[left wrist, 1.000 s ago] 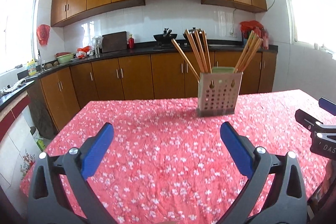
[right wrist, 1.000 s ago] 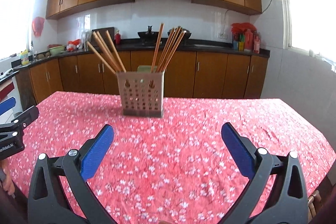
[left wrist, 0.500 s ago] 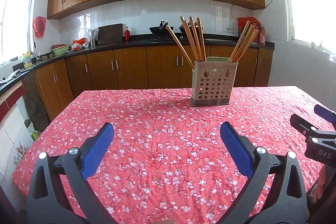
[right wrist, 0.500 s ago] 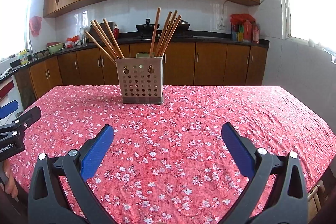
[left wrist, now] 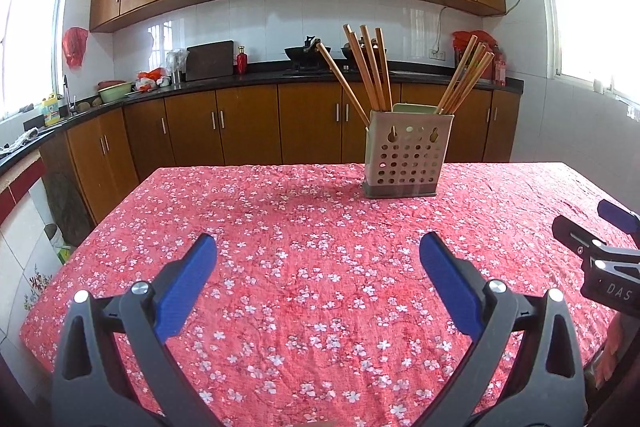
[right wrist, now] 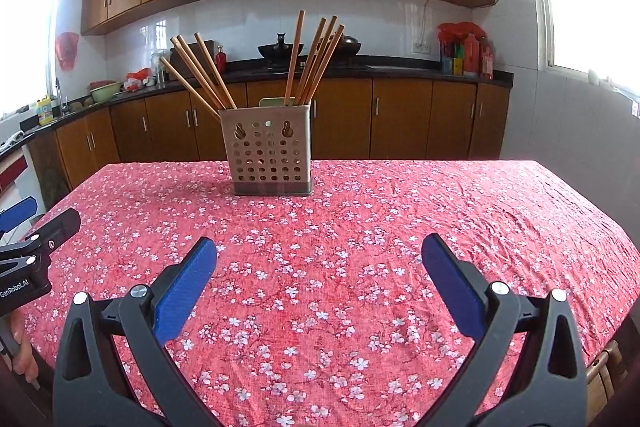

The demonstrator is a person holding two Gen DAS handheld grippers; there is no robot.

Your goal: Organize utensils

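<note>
A beige perforated utensil holder [left wrist: 406,155] stands upright at the far side of the table, also in the right wrist view [right wrist: 270,151]. Several wooden chopsticks stand in it in two bunches, one leaning left [left wrist: 366,67] and one leaning right [left wrist: 464,83]; both show in the right wrist view, left [right wrist: 196,71] and right [right wrist: 316,59]. My left gripper [left wrist: 318,247] is open and empty above the near table. My right gripper [right wrist: 319,247] is open and empty too. Each gripper shows at the other view's edge.
The table has a red floral cloth [left wrist: 300,247], its edges close on the left [left wrist: 80,255] and right [right wrist: 600,227]. Behind stand brown kitchen cabinets [left wrist: 240,123], a dark counter with a wok [left wrist: 306,53] and bottles, and windows either side.
Both views have levelled and drawn a little closer to the holder, which now sits lower in frame. Both grippers stay open and empty.
</note>
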